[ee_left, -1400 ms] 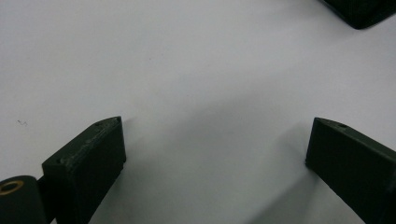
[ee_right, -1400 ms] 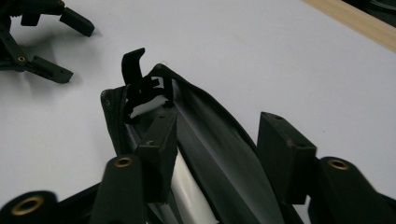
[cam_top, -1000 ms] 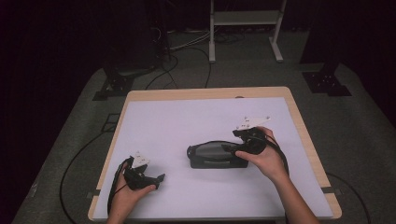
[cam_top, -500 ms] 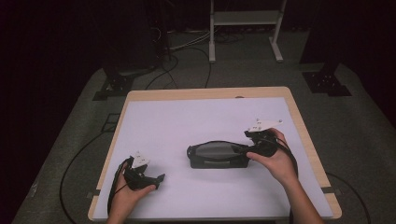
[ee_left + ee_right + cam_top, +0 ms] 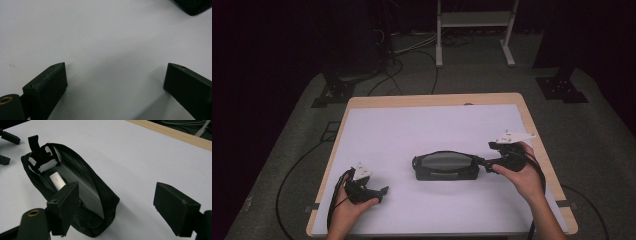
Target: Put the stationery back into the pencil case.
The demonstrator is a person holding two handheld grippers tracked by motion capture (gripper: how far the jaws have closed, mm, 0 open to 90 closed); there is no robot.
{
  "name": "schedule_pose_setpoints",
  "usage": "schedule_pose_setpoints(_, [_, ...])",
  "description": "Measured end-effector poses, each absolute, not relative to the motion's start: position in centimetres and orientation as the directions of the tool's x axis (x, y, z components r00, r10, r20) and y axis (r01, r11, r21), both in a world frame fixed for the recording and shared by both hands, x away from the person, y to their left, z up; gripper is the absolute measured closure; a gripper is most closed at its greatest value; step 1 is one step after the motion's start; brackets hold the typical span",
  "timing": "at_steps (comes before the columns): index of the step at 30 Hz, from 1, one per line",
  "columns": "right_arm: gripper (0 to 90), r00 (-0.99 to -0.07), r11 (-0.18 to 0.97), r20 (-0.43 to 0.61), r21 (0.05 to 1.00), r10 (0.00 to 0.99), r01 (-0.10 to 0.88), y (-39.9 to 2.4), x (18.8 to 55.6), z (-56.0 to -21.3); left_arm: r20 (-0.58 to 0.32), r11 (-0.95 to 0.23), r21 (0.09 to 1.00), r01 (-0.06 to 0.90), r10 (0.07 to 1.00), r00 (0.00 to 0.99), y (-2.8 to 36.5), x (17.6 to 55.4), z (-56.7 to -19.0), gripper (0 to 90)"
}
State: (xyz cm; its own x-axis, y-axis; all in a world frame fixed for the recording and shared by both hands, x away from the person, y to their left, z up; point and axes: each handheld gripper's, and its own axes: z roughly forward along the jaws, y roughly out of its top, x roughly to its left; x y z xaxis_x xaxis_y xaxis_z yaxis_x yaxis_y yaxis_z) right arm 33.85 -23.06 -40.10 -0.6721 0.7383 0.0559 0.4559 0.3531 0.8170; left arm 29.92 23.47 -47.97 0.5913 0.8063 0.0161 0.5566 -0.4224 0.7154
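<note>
A black, oblong, unzipped fabric pouch (image 5: pixel 445 166) is seen lying mid-table, apparently holding a white cylinder (image 5: pixel 57 181), while the right gripper (image 5: pixel 488 165), jaws just opened and grasping nothing, is held beside its right end and the left gripper (image 5: pixel 382 192) is kept released near-left.

Your right gripper (image 5: pixel 117 205) has its jaws standing wide apart at the bottom of the frame, nothing pressed between them. The open black pouch (image 5: pixel 82 195) lies left of centre, just behind your left-hand jaw, with a white cylinder (image 5: pixel 57 181), perhaps a small tube, inside it. The white tabletop (image 5: pixel 140 155) spreads across the rest.
</note>
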Motion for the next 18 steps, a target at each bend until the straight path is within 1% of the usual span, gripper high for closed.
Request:
schedule_pose_setpoints(11, [20.2,-0.639,0.328,0.063,0.817,0.767,0.474,-25.3,32.9,-41.3,0.015,-0.422,0.716,0.556,0.806,0.591,23.5,29.9,-48.0,4.0])
schedule_pose_setpoints(18, [20.3,-0.611,0.324,0.067,0.799,0.789,0.506,-26.5,32.6,-42.4,0.016,-0.422,0.716,0.556,0.806,0.591,23.5,29.9,-48.0,4.0])
